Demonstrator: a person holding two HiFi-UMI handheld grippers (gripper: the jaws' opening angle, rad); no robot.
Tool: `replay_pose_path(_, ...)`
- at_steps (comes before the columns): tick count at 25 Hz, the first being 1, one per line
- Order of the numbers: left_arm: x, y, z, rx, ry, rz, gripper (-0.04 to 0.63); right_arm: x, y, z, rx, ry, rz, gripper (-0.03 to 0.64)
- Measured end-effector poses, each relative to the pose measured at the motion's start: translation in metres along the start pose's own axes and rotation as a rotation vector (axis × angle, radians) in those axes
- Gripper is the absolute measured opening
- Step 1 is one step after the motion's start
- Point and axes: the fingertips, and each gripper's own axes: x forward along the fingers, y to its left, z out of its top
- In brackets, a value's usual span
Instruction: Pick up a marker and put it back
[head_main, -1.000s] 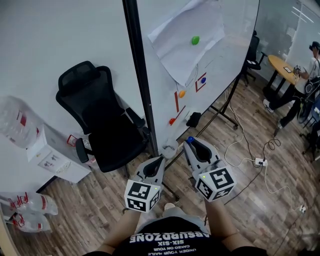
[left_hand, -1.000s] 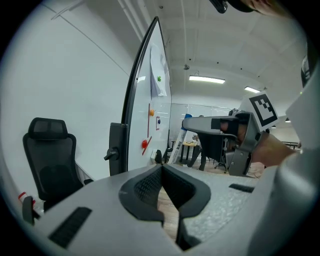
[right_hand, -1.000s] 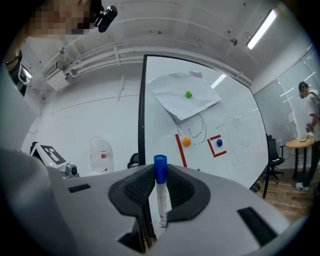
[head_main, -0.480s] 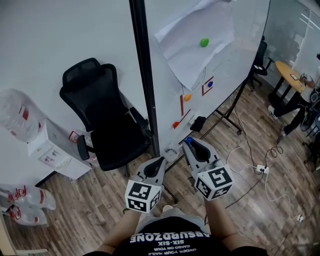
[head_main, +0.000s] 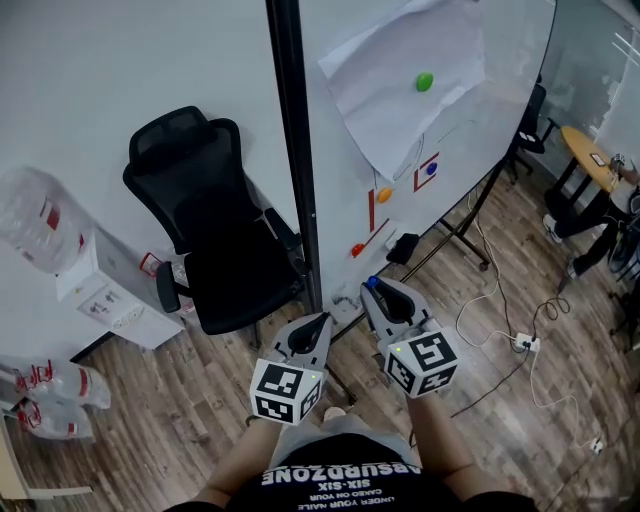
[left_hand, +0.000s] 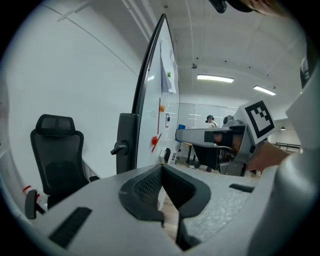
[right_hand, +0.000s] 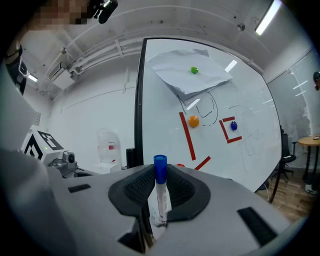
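My right hand-held gripper (right_hand: 161, 175) is grey with black ribbed pads. The marker (right_hand: 161, 200) in it is white with a blue cap. My left hand-held gripper (left_hand: 162, 169) is the same grey and black. Its cube (head_main: 285, 390) shows black squares on white. The whiteboard (head_main: 350, 150) is white with red lines, and the chair (head_main: 215, 230) is black.

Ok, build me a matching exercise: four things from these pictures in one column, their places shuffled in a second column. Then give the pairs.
Things:
1. marker
2. green magnet
3. blue magnet
4. office chair

Places:
A. inside the red outline on the whiteboard
B. left of the whiteboard
C. clamped in the right gripper
D. on the sheet of paper

Pairs: 1-C, 2-D, 3-A, 4-B
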Motion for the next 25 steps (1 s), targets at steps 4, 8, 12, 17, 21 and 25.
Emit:
replay_pose_path(4, 0.003, 0.001, -0.002, -0.001, 0.008, 0.003, 0.003, 0.006, 0.001, -0.009, 0.004, 0.020, 0.013, 0.064)
replay_pose_path(8, 0.007, 0.002, -0.002, 0.001, 0.015, 0.004, 0.003, 0.011, 0.002, -0.021, 0.006, 0.047, 0.024, 0.064)
replay_pose_path(12, 0.009, 0.003, -0.003, 0.000, 0.016, 0.007, 0.003, 0.014, 0.003, -0.033, 0.000, 0.077, 0.036, 0.064)
replay_pose_path(17, 0.010, 0.006, -0.005, -0.004, 0.021, 0.013, 0.003, 0.017, 0.005, -0.044, 0.000, 0.100, 0.047, 0.064)
replay_pose_path(21, 0.010, 0.007, -0.005, -0.003, 0.019, 0.015, 0.003, 0.019, 0.006, -0.052, -0.002, 0.117, 0.048, 0.064)
replay_pose_path(25, 0.009, 0.010, -0.006, -0.003, 0.021, 0.018, 0.003, 0.021, 0.009, -0.064, -0.001, 0.143, 0.050, 0.064)
